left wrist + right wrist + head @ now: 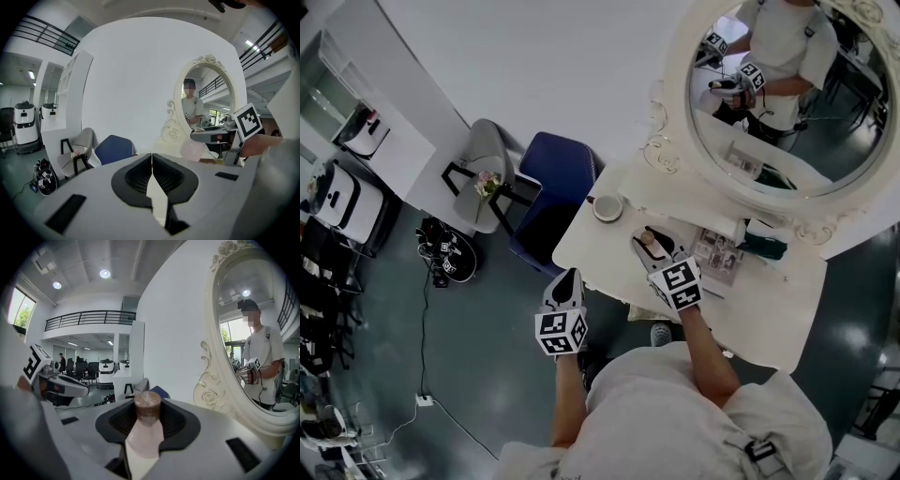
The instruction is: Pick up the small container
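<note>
The right gripper [656,251] was clamped on the small container [146,425], a pale pink bottle with a brown cap, which stood upright between the dark pads, cap uppermost. Gripper and container sat over the near left part of the white vanity table [769,309], in front of the oval mirror [787,94] (whether the bottle's base touched the tabletop could not be made out from above). A round white jar [607,207] stood near the table's left corner, apart from the container. The left gripper [152,161] had its jaws pressed together with nothing between them, and hung off the table's left edge, above the floor. A blue chair [561,178] stood just beside the table.
</note>
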Tool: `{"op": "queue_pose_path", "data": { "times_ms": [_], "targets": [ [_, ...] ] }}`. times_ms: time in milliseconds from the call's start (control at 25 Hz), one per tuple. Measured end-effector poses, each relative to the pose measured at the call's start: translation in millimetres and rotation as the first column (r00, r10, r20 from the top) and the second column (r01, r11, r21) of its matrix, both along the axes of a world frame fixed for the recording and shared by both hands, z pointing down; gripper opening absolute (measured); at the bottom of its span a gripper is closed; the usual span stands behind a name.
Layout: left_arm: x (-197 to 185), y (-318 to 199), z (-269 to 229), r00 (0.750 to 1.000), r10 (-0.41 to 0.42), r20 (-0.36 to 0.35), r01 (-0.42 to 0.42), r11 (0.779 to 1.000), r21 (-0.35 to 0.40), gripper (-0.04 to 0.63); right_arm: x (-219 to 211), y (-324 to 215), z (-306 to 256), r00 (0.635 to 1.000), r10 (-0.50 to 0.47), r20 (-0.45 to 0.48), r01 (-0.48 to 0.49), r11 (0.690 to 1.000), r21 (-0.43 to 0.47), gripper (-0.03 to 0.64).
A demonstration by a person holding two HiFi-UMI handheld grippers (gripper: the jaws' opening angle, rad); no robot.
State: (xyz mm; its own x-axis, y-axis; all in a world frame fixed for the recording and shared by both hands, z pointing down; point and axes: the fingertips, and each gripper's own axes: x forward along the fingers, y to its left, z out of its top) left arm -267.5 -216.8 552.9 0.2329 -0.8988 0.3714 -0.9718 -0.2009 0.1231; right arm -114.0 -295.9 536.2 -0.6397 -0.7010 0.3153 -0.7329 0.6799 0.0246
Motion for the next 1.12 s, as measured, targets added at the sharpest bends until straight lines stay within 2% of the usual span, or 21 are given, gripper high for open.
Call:
{"op": "queue_pose_path", "data": {
  "times_ms": [1120],
  "targets": [
    [4.7,4.4,3.2,1.000,0.001,-0.002,-0.001,1.000,-0.004,0.029,3.0,4.0,-7.2,1.000,0.002,0.012,-0.002,1.000,0.006,0.144]
  ]
}}
